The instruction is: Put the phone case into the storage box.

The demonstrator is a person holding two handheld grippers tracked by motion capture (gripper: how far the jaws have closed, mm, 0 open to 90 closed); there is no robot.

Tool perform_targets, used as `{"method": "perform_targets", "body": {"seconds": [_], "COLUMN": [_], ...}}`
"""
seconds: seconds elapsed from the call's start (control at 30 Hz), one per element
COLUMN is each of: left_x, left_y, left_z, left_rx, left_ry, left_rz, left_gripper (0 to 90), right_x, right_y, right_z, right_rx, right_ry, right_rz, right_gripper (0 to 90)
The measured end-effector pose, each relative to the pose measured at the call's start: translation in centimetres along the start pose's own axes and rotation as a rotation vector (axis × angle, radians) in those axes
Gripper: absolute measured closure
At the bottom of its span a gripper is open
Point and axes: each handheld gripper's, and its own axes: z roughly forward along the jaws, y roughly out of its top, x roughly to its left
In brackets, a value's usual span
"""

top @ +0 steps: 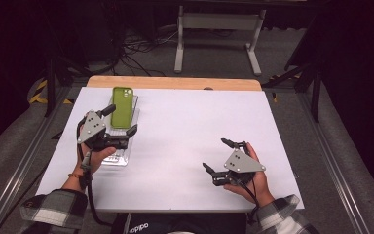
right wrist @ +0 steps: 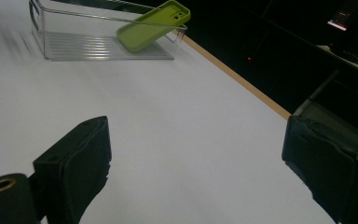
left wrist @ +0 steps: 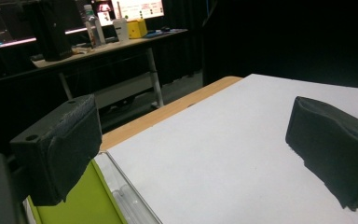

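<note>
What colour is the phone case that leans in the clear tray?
The phone case is lime green, clearest in the right gripper view.

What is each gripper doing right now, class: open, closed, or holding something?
Left gripper: open, holding nothing, above the green phone case.
Right gripper: open, empty.

Looking like a lab: glowing monitors [left wrist: 135, 8] sitting on a desk [left wrist: 107, 44], cables [top: 141, 51] trailing over grey floor.
</note>
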Motion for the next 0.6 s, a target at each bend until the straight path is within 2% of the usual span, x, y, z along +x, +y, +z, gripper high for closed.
{"method": "perform_targets", "body": {"seconds": [0.6], "left_x": [-2.3], "left_y": [-0.3], "left_z": [0.2], "left_rx": [0.015], "left_ry": [-0.042], "left_rz": [0.043], "left_gripper": [4.7], "right_x": [-0.1], "right_y": [0.2], "right_z": [-0.3], "right_rx": [-0.011], "right_ry": [-0.007], "right_rz": [0.003], "right_gripper": [9.0]}}
